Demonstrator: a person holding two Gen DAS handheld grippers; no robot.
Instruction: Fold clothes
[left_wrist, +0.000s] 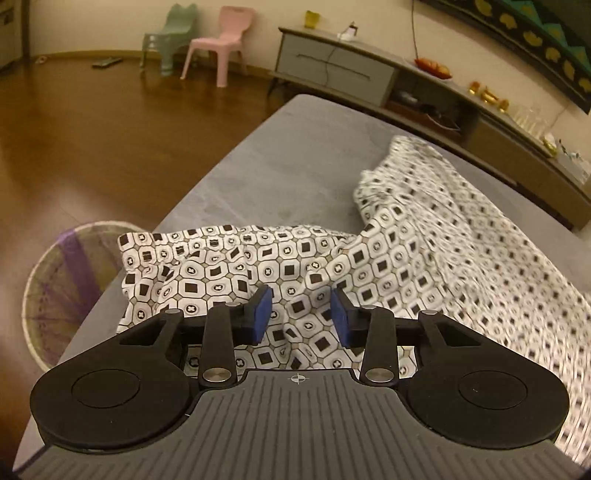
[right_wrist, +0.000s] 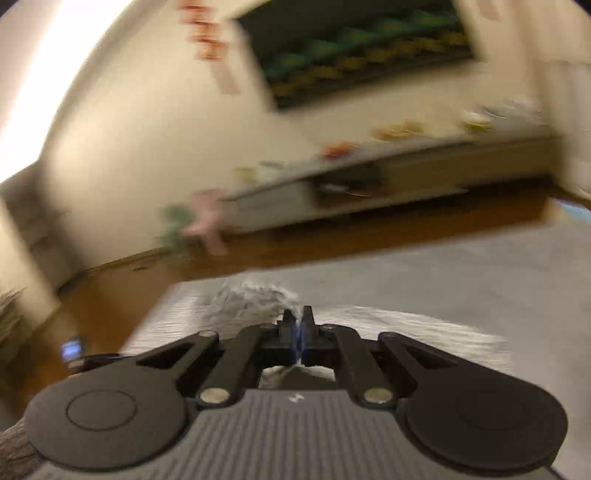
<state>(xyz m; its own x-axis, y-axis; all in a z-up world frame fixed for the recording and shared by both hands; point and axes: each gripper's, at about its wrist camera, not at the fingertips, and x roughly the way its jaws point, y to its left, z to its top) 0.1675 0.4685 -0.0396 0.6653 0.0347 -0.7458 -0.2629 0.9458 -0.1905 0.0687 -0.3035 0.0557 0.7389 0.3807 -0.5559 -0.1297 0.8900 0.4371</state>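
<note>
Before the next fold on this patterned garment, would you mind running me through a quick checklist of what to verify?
1. Left gripper over the patterned garment: ok, blue pads apart with cloth showing between them.
2. Left pads pressing on cloth: not ok, a gap shows on both sides.
3. Right gripper closed: ok, its pads meet.
4. Right gripper holding cloth: cannot tell; blurred pale fabric lies at the tips.
5. Garment flat on the grey surface: not ok, it lies rumpled and bunched.
6. Near edge clear of the basket beside the surface: ok, the cloth lies on the surface.
</note>
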